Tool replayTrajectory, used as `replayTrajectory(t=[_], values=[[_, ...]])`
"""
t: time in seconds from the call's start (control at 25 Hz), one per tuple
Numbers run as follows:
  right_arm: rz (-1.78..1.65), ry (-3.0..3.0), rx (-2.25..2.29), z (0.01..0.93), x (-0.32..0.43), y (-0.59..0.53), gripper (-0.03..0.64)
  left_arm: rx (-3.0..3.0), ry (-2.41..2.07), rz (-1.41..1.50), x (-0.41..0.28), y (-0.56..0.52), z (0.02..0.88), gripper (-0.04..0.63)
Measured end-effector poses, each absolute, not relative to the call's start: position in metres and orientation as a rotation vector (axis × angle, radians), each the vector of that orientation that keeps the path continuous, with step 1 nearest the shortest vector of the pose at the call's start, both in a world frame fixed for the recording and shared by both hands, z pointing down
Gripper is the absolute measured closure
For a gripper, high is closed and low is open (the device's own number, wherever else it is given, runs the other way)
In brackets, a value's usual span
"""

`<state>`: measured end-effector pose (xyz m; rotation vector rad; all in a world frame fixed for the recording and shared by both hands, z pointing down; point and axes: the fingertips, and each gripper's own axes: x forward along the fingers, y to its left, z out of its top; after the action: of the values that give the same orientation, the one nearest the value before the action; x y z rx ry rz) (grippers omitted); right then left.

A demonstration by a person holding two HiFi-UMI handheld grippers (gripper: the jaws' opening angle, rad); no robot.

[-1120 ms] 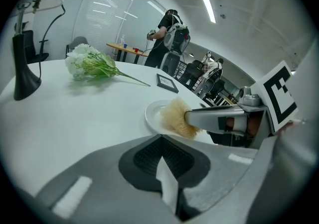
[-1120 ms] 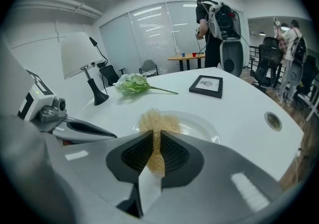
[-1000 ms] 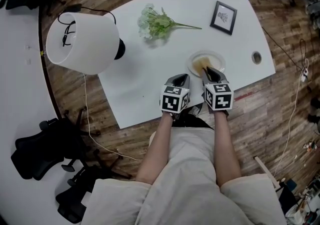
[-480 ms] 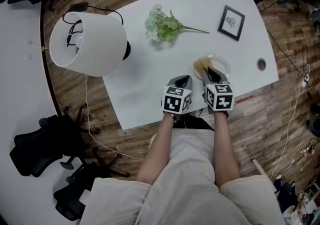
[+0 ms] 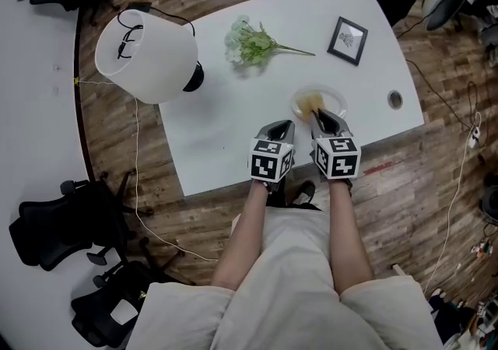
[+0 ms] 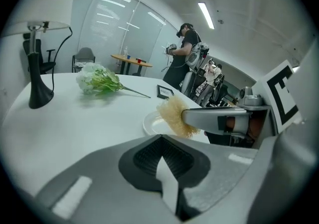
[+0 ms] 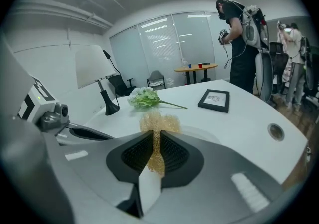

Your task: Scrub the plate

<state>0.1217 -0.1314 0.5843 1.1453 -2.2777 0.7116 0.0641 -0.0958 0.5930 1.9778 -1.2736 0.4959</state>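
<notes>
Just ahead of the right gripper point(image 5: 327, 117), the plate point(image 5: 336, 94) is sitting on the white table point(image 5: 233, 131). The tan mesh scrubber point(image 5: 310, 101) clamped in that gripper's closed jaws is reaching over the plate's near part.

Over the last second the whole table is sliding in the head view, with the lamp point(image 5: 148, 53) drifting up and to the right. The grippers, scrubber and plate are keeping almost the same relation to one another. The head seems to be moving rather than the tools. I judge that no wide stroke is being made, so the scrubbing is pausing or running in very small motions.

From the side, the left gripper view is showing the scrubber as a bunched tuft sticking out past the right gripper's tip and hanging over the plate's rim. Whether it is pressing on the plate or hovering just above it is not settling from this angle. The right gripper view is adding what the head view is hiding: the mesh is running back between the two pads and is held firmly.

The left gripper point(image 5: 281, 129) is waiting just beside the right one, over bare table. Its jaws are together with nothing between them, so the plate is lying unsteadied.
</notes>
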Motion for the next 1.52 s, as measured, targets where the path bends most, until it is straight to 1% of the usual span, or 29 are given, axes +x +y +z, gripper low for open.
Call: replayTrajectory(t=[0.4, 0.72, 0.88, 1.12, 1.52], values=[[0.632, -2.325, 1.24, 0.548, 0.195, -0.069, 0.549, 2.038, -1.344, 0.498, 0.111, -0.014, 0.568, 0.595], [0.628, -2.305, 1.411, 0.539, 0.223, -0.016, 0.549, 2.067, -1.432, 0.487, 0.104, 0.035, 0.542, 0.595], [0.643, -2.258, 1.501, 0.539, 0.235, 0.002, 0.551, 2.118, -1.431, 0.507, 0.103, 0.038, 0.536, 0.595], [0.709, -2.193, 1.643, 0.534, 0.232, 0.026, 0.557, 2.227, -1.336, 0.528, 0.091, 0.042, 0.515, 0.595], [0.721, -2.173, 1.792, 0.531, 0.174, 0.085, 0.558, 2.306, -1.209, 0.496, 0.048, 0.077, 0.513, 0.595]])
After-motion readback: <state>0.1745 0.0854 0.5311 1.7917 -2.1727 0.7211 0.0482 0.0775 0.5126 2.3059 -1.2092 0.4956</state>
